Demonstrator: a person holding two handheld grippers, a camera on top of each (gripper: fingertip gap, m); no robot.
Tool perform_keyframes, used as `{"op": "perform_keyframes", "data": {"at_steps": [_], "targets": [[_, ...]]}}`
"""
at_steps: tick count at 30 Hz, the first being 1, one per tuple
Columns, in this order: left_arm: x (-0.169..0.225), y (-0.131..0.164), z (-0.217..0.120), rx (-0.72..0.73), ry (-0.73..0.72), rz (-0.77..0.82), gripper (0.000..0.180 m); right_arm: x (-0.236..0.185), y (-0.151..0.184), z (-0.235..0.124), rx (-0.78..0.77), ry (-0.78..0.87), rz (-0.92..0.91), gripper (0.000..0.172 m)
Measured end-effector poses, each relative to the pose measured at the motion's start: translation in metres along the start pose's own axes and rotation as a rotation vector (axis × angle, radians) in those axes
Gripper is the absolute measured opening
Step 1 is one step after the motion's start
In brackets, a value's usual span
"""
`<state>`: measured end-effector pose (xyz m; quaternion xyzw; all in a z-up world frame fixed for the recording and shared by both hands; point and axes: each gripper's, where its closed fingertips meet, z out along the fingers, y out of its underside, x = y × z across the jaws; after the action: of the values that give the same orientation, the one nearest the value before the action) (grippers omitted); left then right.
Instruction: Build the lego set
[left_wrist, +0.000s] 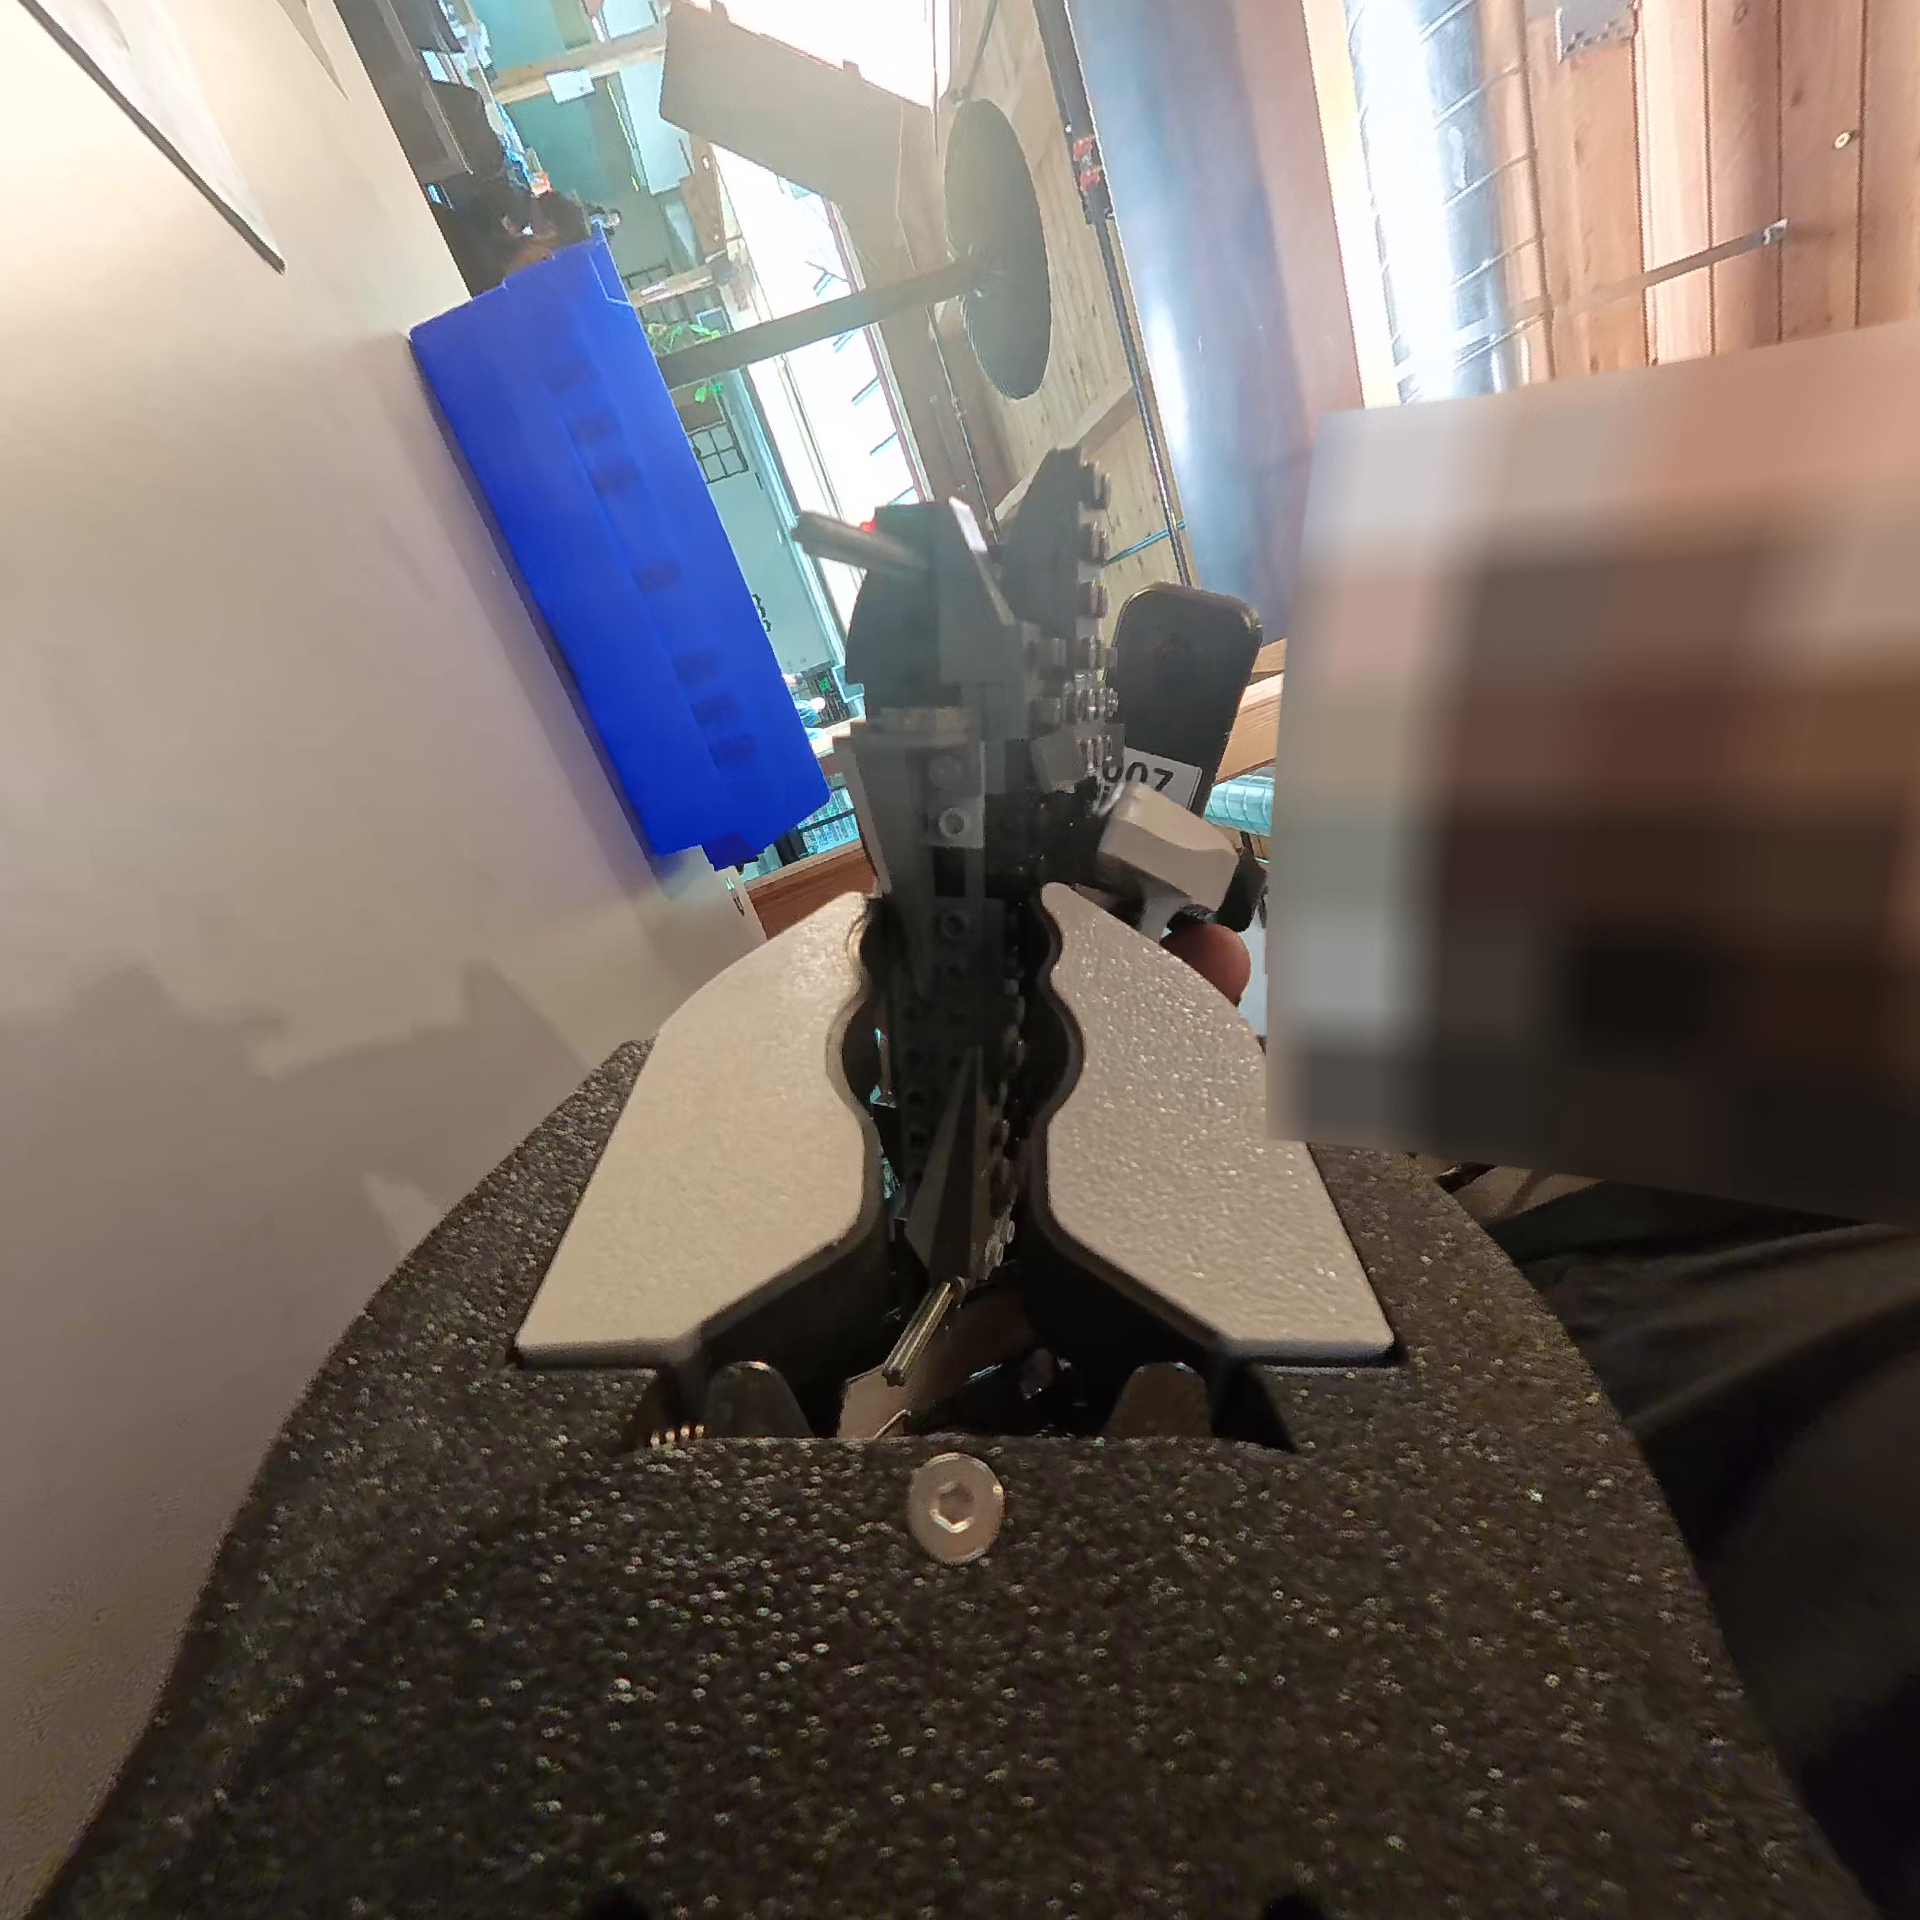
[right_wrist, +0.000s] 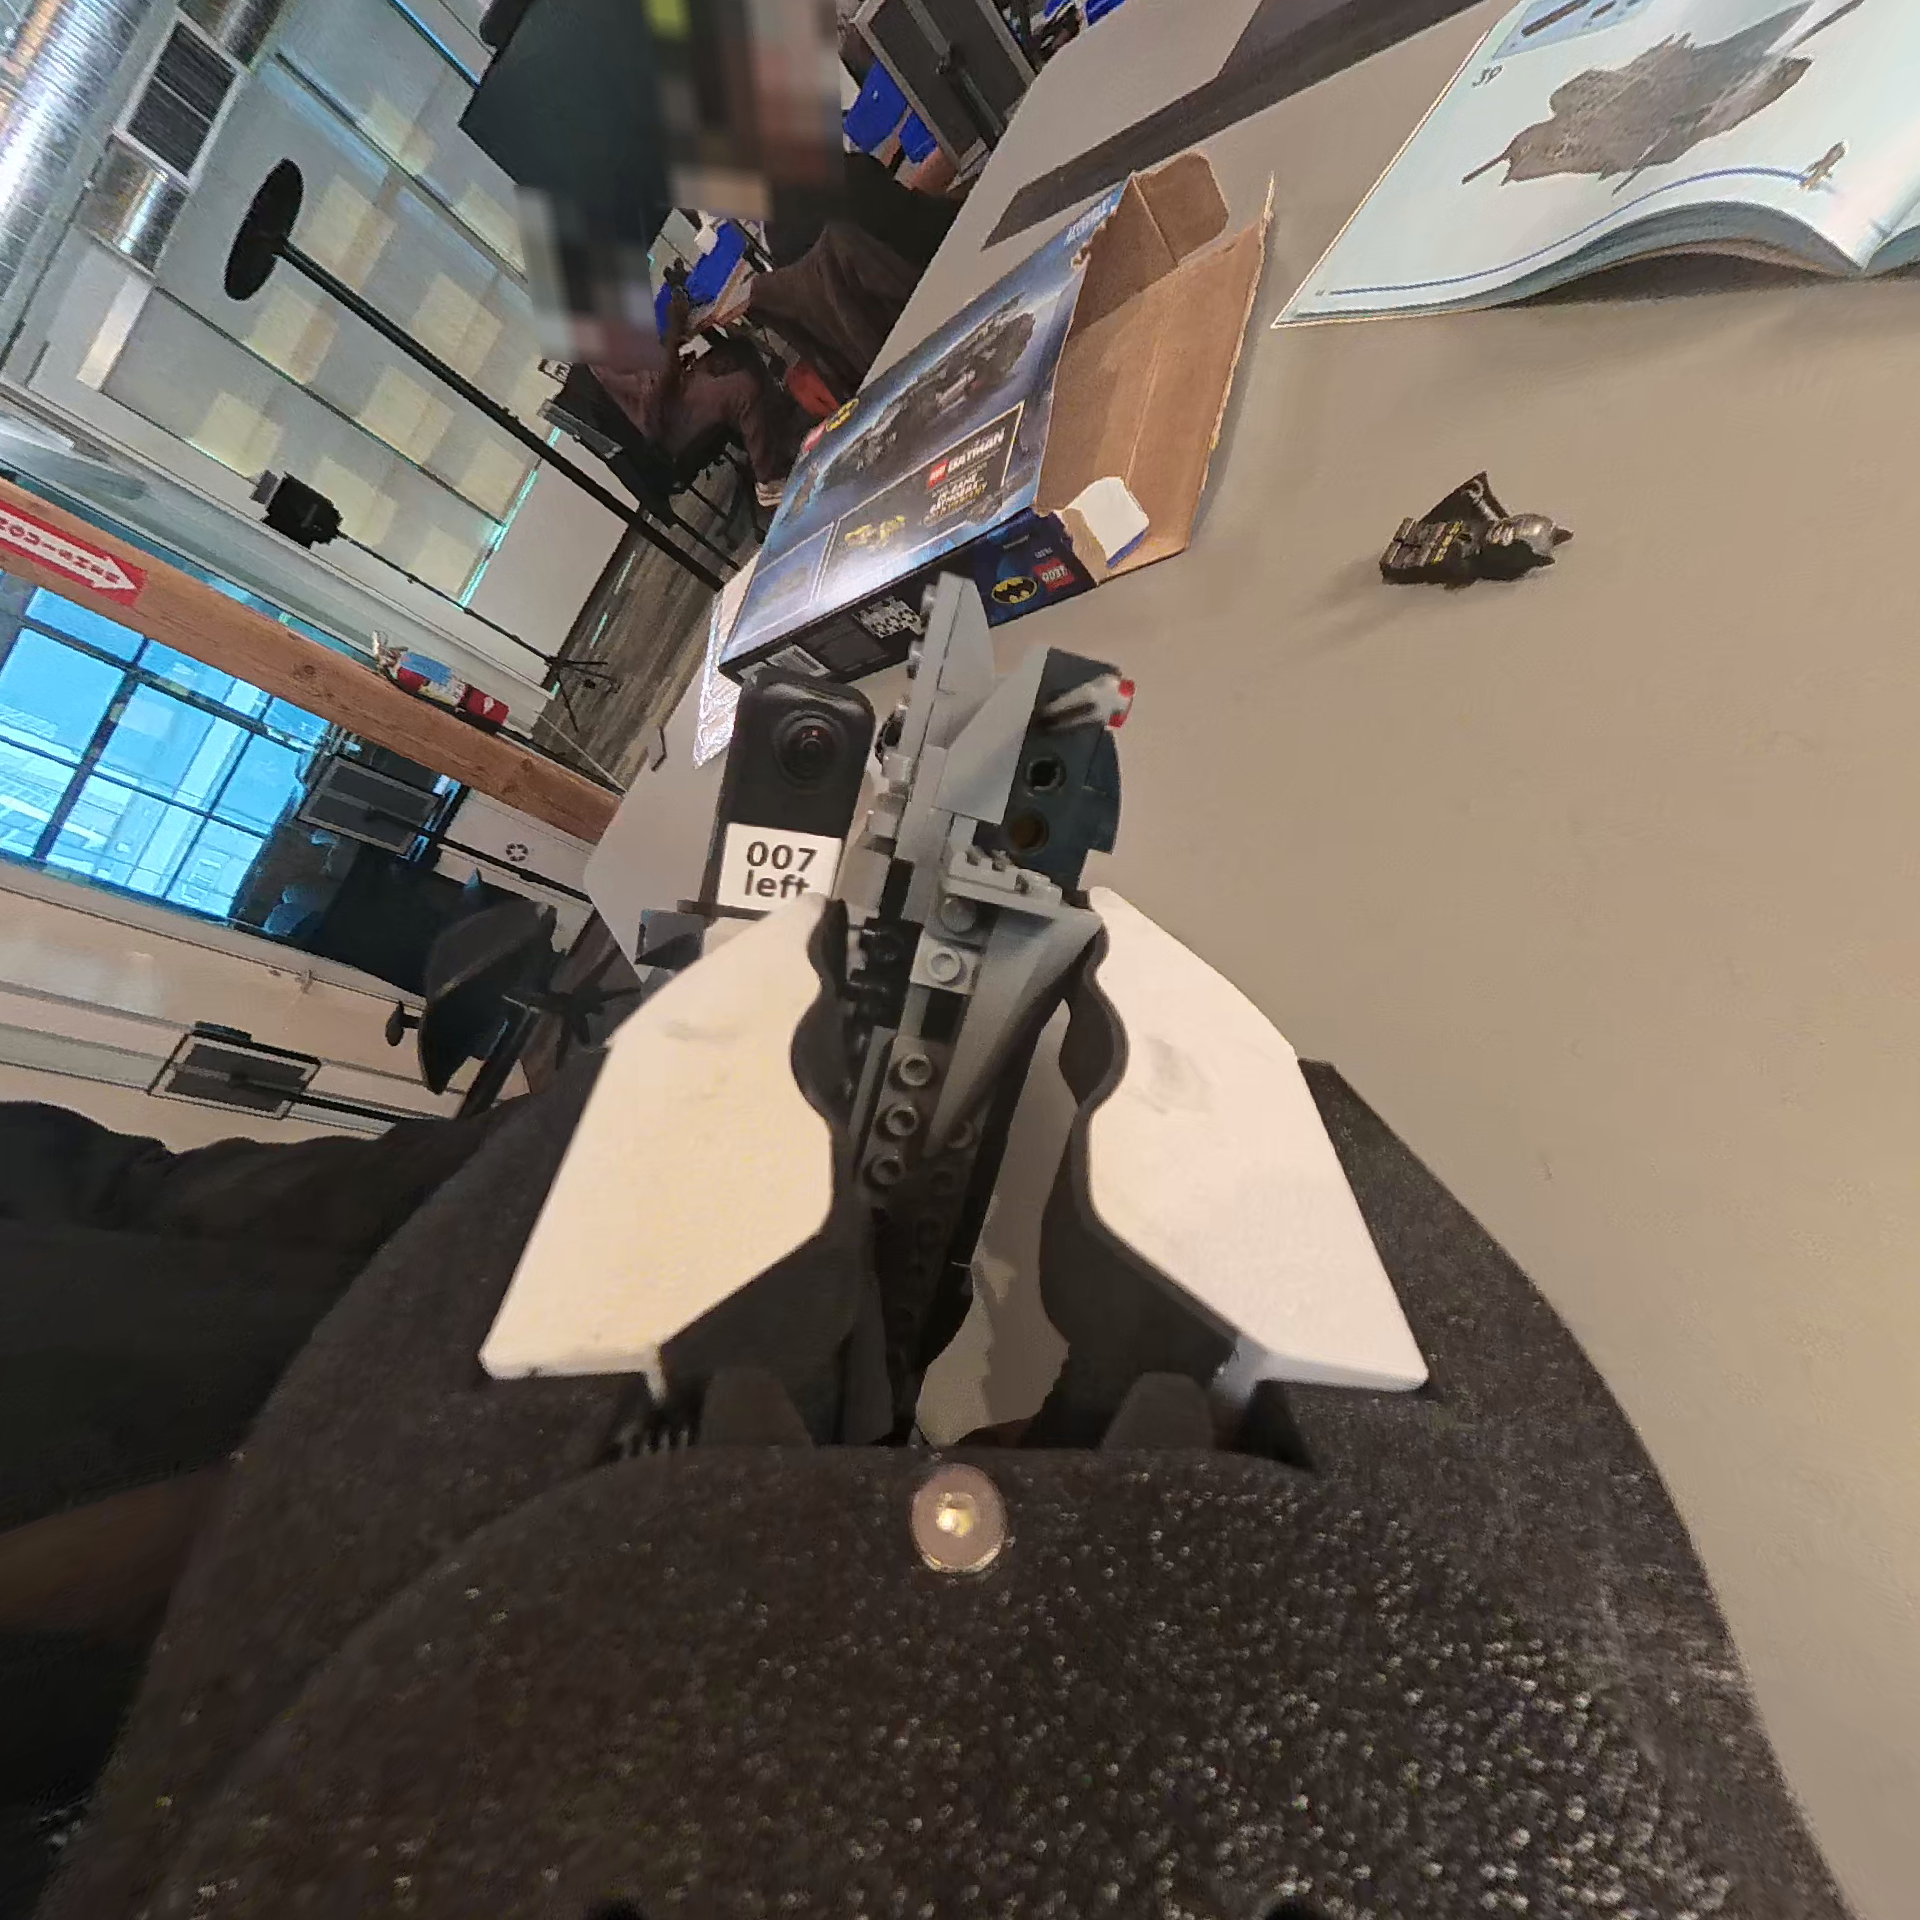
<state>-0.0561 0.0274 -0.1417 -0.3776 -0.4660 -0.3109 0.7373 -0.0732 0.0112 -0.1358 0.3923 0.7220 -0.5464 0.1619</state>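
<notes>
Grey brick-built model (left_wrist: 956, 831), centre frame, clamped by the nearly closed left gripper (left_wrist: 956, 935) and apparently the right gripper (right_wrist: 956, 935); opened box (right_wrist: 997, 436) above.

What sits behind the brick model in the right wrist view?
Behind the grey brick model stand a black labelled camera and a printed box. The model covers the box's near corner.

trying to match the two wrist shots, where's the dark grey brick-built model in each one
Left wrist view: dark grey brick-built model centre, rising between the left gripper fingers.
Right wrist view: centre too, between the right gripper fingers.
Shared landmark: white tabletop.
</notes>
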Motion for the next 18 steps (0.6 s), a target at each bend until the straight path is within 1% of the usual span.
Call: {"op": "perform_keyframes", "data": {"at_steps": [4,8,10,14,18], "targets": [[0.000,-0.002,0.002,-0.001,0.006,-0.014,0.024,0.000,-0.003,-0.001,0.008,-0.019,0.021,0.041],[0.000,-0.003,0.004,0.016,0.022,-0.026,0.024,0.001,-0.002,-0.001,0.004,-0.029,0.027,0.035],[-0.001,-0.005,0.004,0.034,0.028,-0.027,0.025,0.001,0.000,0.000,-0.007,-0.035,0.029,0.036],[0.000,-0.010,0.002,0.081,0.049,-0.041,0.024,0.000,0.003,0.002,-0.030,-0.037,0.010,0.038],[-0.002,-0.011,0.002,0.085,0.035,-0.038,0.024,0.001,0.002,0.003,-0.030,-0.041,-0.003,0.035]]}}
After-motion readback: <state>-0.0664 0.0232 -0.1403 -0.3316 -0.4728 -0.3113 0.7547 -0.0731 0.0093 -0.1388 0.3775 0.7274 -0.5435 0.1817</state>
